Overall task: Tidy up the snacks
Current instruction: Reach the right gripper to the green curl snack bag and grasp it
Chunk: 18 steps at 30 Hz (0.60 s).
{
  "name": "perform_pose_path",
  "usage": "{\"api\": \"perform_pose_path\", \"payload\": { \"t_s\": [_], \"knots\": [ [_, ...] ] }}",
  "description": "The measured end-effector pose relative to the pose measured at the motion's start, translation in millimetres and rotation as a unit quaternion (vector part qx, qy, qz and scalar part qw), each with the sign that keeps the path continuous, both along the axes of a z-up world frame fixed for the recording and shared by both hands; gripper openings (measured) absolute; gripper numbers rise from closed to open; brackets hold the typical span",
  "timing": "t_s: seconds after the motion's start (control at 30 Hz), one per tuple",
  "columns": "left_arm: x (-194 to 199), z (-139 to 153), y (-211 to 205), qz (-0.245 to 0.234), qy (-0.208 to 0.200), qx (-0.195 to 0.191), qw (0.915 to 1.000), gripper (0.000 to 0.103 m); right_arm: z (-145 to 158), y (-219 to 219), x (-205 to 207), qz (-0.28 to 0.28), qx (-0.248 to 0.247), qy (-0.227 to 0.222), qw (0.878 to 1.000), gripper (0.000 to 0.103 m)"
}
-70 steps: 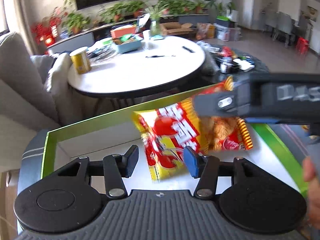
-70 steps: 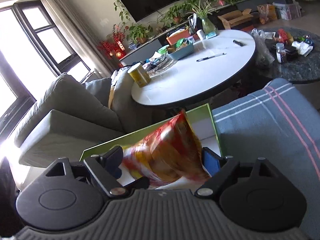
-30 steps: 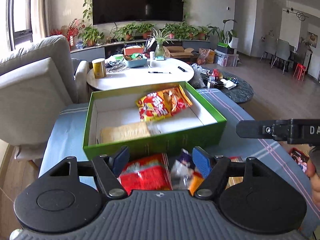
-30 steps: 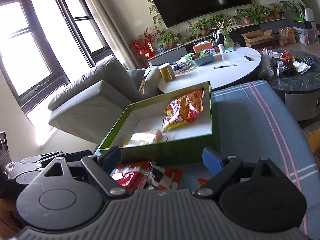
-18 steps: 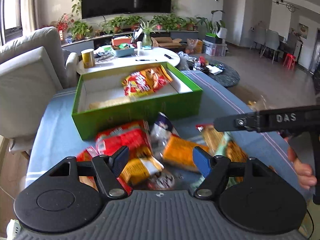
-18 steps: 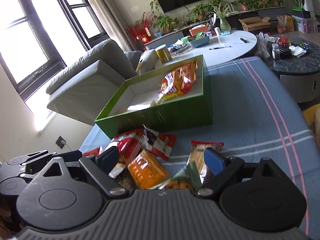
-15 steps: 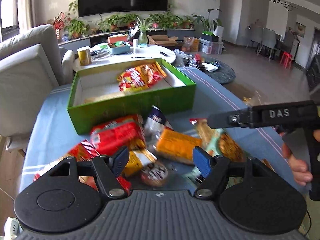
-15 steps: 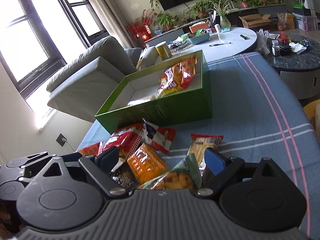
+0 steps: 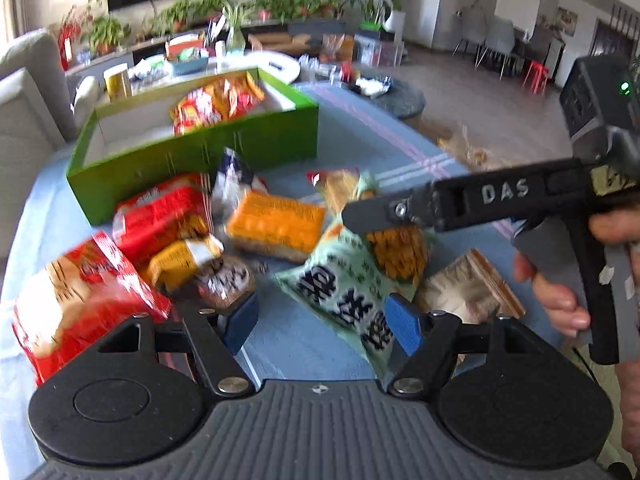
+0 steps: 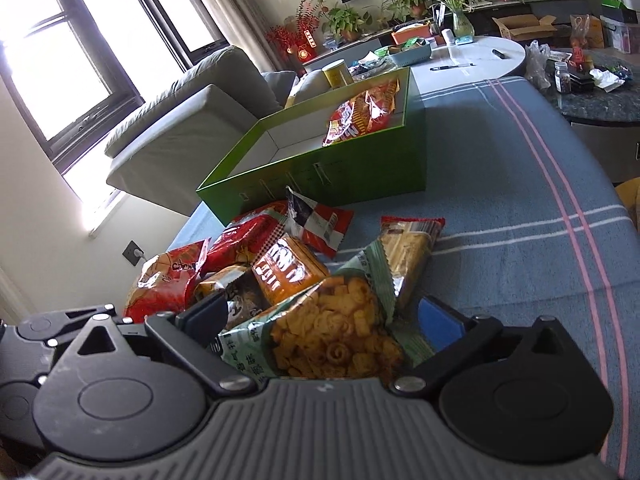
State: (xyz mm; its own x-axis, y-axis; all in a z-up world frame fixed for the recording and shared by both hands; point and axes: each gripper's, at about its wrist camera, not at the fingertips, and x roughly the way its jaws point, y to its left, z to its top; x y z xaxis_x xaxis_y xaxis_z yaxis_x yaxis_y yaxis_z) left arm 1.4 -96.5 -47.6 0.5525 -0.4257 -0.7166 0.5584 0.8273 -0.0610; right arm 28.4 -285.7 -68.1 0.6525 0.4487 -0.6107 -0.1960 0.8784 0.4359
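A green box [image 9: 192, 156] holds a red-and-yellow chip bag [image 9: 216, 106] and stands at the far side of the blue cloth; it also shows in the right wrist view [image 10: 340, 172]. Several snack bags lie in a pile before it. A pale green bag of orange crisps [image 9: 344, 280] lies nearest. My left gripper [image 9: 322, 320] is open and empty above the near end of the pile. My right gripper [image 10: 324, 320] is open, its jaws on either side of the pale green bag [image 10: 320, 336]. It shows from the side in the left wrist view [image 9: 360, 216].
An orange packet [image 9: 276, 226], red bags [image 9: 160, 216] and a small brown packet [image 9: 226, 280] fill the pile. A grey sofa [image 10: 180, 120] stands to the left. A white round table [image 10: 468, 60] with a yellow can stands behind the box.
Both grippers pulled back from the box after the chip bag was left in it. They have dropped towards the snack pile. The right gripper now straddles the pale green bag.
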Motion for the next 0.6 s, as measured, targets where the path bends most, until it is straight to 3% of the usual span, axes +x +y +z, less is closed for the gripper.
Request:
{"api": "perform_pose_path", "payload": {
  "t_s": [0.4,0.6],
  "knots": [
    [12.0,-11.1,-1.6,0.028,0.027,0.006,0.9992,0.068,-8.9,3.4,1.9,0.0,-0.01,0.014,1.0,0.08],
    [18.1,-7.4,7.0,0.055,0.017,0.013,0.9983,0.068,-7.1,8.5,-1.5,0.012,-0.008,0.013,1.0,0.08]
  ]
}}
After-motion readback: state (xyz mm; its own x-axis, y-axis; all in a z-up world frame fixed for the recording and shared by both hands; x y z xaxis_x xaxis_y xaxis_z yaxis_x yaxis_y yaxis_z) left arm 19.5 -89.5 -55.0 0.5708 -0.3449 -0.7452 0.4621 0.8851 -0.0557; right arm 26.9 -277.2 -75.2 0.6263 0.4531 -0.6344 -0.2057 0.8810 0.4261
